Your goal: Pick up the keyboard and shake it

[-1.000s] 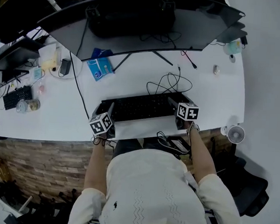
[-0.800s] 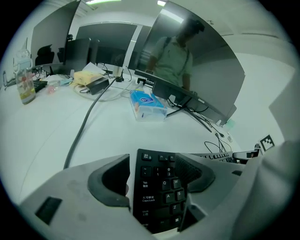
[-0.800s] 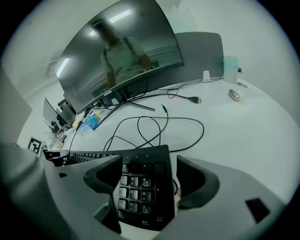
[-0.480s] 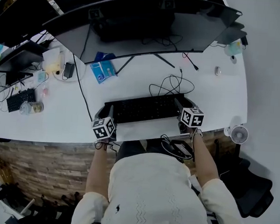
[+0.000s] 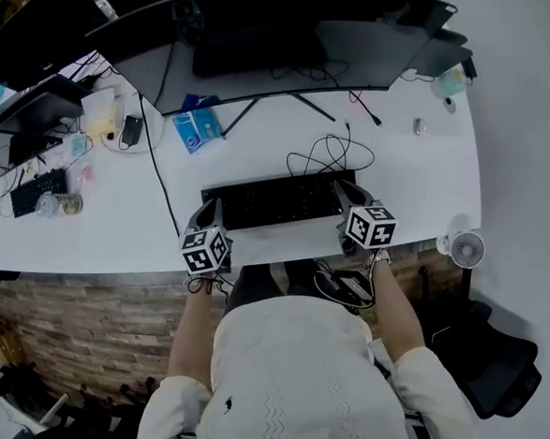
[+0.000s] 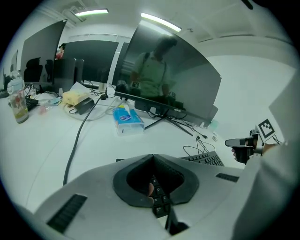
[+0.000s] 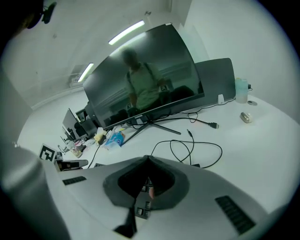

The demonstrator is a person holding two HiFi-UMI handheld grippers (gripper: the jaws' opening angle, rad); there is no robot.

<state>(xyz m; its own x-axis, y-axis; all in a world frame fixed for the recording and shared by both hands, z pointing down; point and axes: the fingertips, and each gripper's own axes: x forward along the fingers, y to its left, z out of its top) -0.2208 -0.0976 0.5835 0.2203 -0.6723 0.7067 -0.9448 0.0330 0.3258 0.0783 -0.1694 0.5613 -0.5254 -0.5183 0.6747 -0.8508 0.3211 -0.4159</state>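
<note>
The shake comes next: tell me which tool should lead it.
Left, narrowly. The left tool, its jaws just closed, and the right tool each clamp an end of the keyboard, but a loose cable loops on the desk behind the right end and might drag.

A flat black rectangular keyboard [image 5: 275, 198] stretches crosswise over the white desk [image 5: 419, 177], in front of a wide curved dark monitor [image 5: 268, 54]. The left gripper [image 5: 207, 215], its jaws just closed in, clamps the keyboard's left end, and the right gripper [image 5: 344, 196] grips its right end.
</note>
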